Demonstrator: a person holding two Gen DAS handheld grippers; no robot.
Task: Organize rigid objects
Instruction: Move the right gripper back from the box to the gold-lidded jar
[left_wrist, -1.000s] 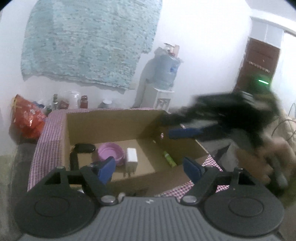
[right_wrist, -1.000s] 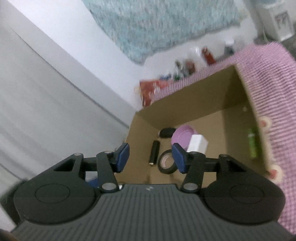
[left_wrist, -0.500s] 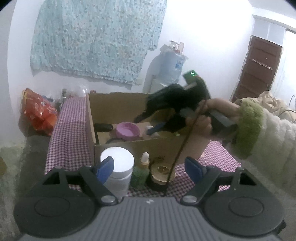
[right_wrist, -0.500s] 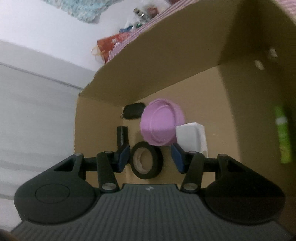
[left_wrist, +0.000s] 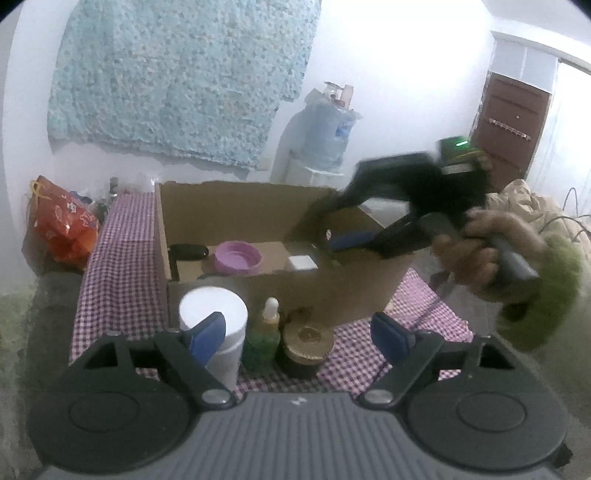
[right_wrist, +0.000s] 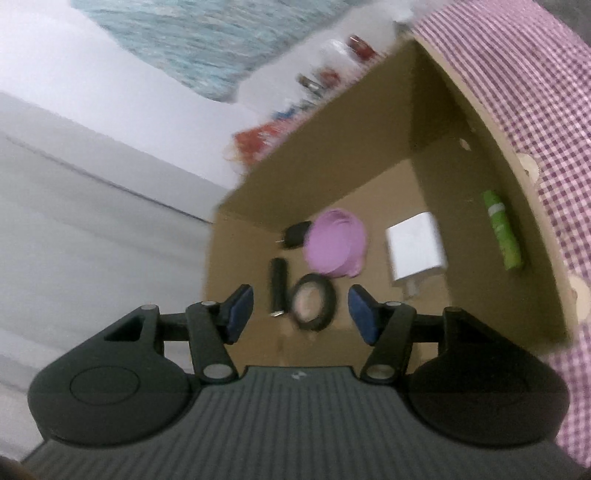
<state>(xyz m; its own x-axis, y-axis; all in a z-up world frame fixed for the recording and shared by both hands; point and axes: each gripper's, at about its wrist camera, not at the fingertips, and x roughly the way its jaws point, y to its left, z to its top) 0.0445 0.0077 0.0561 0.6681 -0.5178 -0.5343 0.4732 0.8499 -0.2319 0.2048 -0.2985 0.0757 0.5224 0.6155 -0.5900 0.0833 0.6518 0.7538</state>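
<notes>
The cardboard box (right_wrist: 436, 122) holds a purple bowl (right_wrist: 338, 243), white charger (right_wrist: 417, 245), green tube (right_wrist: 502, 229) and blurry tape roll (right_wrist: 314, 301). The right hand-held gripper (right_wrist: 301, 308) is opening, empty. The left hand-held gripper (left_wrist: 299, 332) is wide open, empty.

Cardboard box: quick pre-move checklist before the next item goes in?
1. Right gripper empty: ok, jaws opening, nothing between the pads; the tape roll lies on the box floor beyond them.
2. Left gripper empty and open: ok.
3. Items left outside the cardboard box: ok, white jar, green dropper bottle and gold-lidded jar stand in front of it.
4. Free floor in the box: ok, bare cardboard between the purple bowl and the white charger.
5. Right gripper clear of the box: not ok, in the left wrist view it overlaps the box's right wall.
</notes>
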